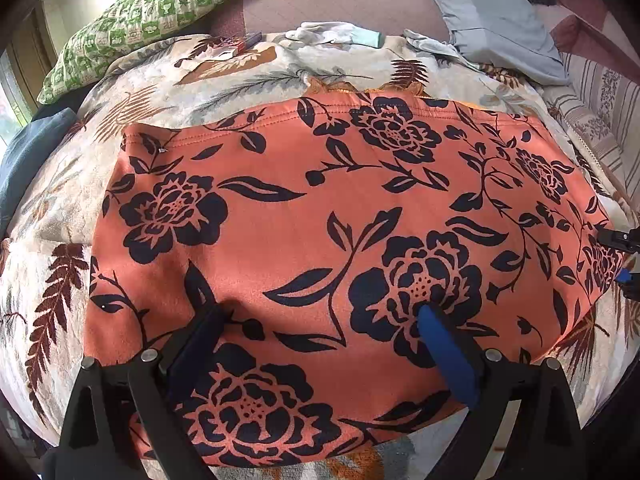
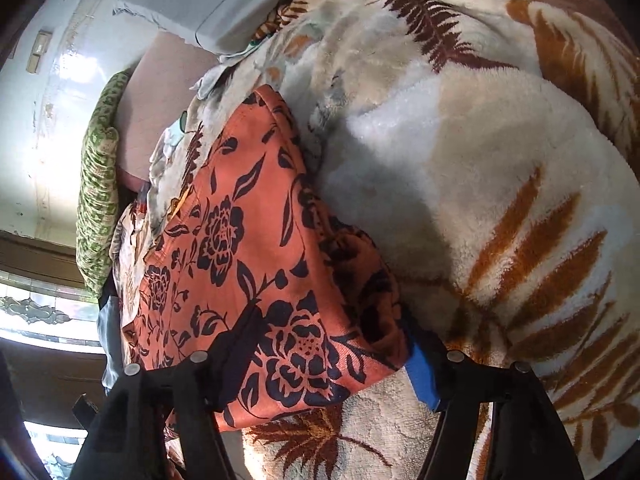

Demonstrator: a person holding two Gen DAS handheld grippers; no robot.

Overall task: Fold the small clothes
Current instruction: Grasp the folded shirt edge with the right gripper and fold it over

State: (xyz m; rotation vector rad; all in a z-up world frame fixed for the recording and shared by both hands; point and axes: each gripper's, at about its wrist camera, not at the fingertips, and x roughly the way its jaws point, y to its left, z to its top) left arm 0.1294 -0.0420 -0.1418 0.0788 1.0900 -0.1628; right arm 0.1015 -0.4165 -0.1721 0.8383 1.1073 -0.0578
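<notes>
A fleece blanket [image 1: 48, 240] with brown fern leaves is covering the bed and carrying everything else. On it, taking up most of the left wrist view, the orange floral garment [image 1: 320, 208] is lying spread wide and mostly flat, with a stitched hem running along its far edge. It looks already doubled over, since a second layer is showing at its right end in the right wrist view, but it is too wide to count as finished, so I judge at least one more fold is remaining. At the far edge of the blanket a pale garment [image 1: 332, 34] is sitting crumpled, apparently waiting its turn. The left hand-held gripper [image 1: 320, 314] is resting on the near part of the cloth with its fingers spread apart, pinching nothing. The right hand-held gripper [image 2: 324, 344] is straddling the garment's right-hand corner, fingers apart around the cloth, not yet clamping it.
</notes>
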